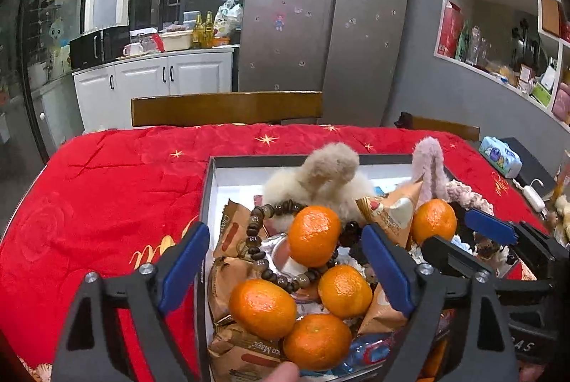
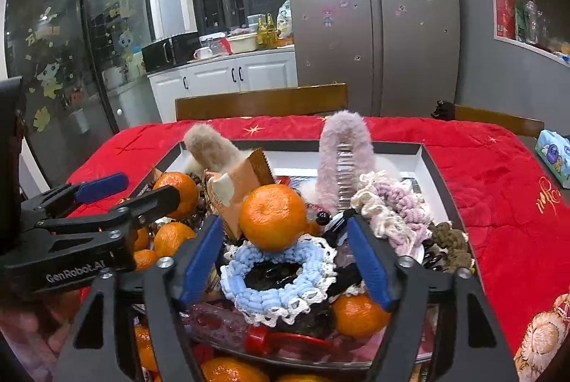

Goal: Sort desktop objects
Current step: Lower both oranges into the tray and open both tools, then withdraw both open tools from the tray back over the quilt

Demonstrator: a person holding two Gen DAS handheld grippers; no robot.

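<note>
A shallow black-rimmed box [image 1: 208,189] on the red tablecloth is piled with mixed items. In the left wrist view, several mandarins [image 1: 313,236] lie over a brown bead bracelet [image 1: 258,221] and snack packets [image 1: 390,211]. My left gripper [image 1: 285,261] is open above them, holding nothing. In the right wrist view, my right gripper [image 2: 285,257] is open over a blue-and-white scrunchie [image 2: 278,282] with a mandarin [image 2: 272,216] just beyond it. A pink furry hair claw [image 2: 343,147] and a beige furry claw [image 2: 210,143] stand upright in the box.
Cream, pink and brown scrunchies [image 2: 395,211] lie along the box's right side. The red tablecloth [image 1: 107,189] spreads to the left and behind the box. A wooden chair back [image 1: 226,108] stands behind the table. A tissue pack [image 1: 500,161] lies at the right edge.
</note>
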